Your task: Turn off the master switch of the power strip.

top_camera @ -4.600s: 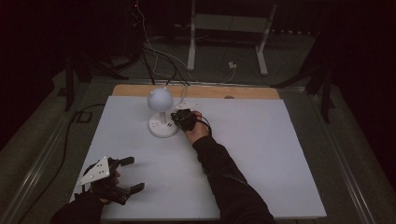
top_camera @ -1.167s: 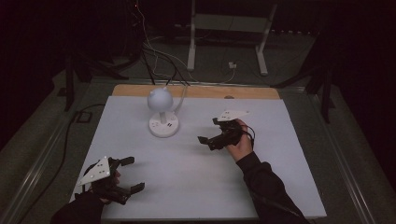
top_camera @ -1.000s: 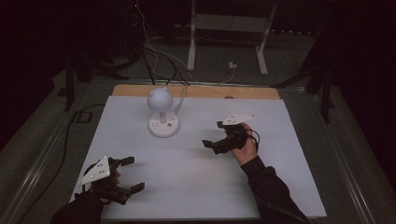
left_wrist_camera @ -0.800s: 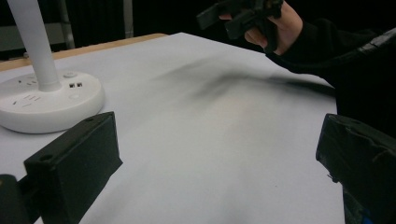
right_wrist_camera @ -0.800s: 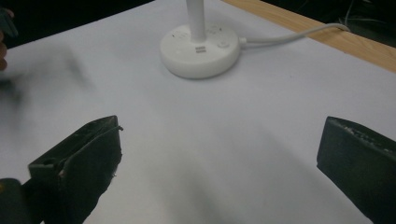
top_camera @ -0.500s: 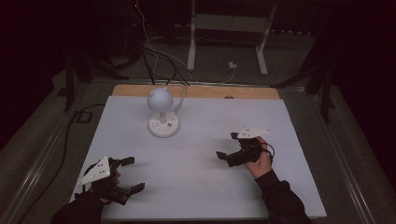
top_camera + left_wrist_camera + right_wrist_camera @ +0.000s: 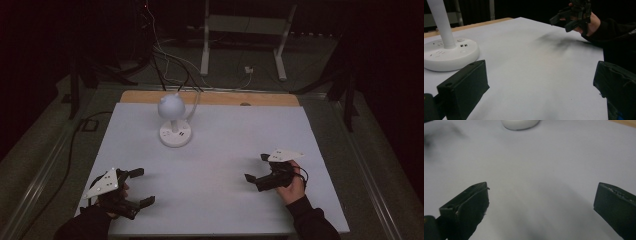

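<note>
A white desk lamp [image 7: 172, 106] with a round head stands on its round base [image 7: 175, 135] at the back left of the white table [image 7: 240, 130]. The base [image 7: 449, 53] carries sockets and buttons, and its edge [image 7: 520, 123] is at the top of the right gripper view. My left gripper [image 7: 143, 186] rests at the front left, open, with nothing between its jaws. My right gripper [image 7: 256, 167] hovers at the front right, open and empty, pointing left. It also appears far off in the left gripper view, as the right gripper [image 7: 571, 16].
A wooden strip [image 7: 210, 98] runs along the table's far edge. Cables [image 7: 170, 60] and a metal stand [image 7: 240, 35] lie on the floor behind. The room is dim, and a bare white surface lies between the grippers.
My right gripper has left the lamp base and moved right and toward the table's front. The left gripper and the lamp have stayed put.
</note>
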The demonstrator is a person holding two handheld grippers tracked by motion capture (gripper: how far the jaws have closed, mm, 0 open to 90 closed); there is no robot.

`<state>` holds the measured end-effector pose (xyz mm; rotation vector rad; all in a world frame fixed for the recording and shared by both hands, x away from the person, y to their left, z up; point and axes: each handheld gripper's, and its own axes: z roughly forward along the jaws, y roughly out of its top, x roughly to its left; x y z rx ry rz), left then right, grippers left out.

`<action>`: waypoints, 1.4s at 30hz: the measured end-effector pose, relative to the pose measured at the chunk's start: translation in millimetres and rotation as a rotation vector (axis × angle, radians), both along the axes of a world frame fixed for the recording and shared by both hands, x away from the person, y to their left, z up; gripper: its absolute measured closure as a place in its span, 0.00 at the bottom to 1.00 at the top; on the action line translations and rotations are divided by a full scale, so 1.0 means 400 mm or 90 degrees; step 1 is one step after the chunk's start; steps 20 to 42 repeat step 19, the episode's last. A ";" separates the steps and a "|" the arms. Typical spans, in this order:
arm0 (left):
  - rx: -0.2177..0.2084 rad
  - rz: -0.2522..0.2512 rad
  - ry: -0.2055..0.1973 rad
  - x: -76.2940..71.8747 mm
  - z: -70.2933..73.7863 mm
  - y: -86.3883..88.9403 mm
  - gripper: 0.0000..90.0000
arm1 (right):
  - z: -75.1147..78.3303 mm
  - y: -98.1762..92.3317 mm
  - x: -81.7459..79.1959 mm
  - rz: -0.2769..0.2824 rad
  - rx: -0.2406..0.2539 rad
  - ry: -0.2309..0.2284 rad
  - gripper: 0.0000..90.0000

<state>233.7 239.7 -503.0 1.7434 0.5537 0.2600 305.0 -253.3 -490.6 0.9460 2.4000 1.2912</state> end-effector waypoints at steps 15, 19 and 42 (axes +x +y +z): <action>0.000 -0.002 0.002 0.001 -0.001 -0.002 0.00 | -0.051 -0.080 -0.080 -0.017 0.006 0.025 0.00; 0.001 -0.001 0.002 0.002 -0.001 -0.003 0.00 | -0.052 -0.080 -0.082 -0.016 0.007 0.010 0.00; 0.001 -0.001 0.002 0.002 -0.001 -0.003 0.00 | -0.052 -0.080 -0.082 -0.016 0.007 0.010 0.00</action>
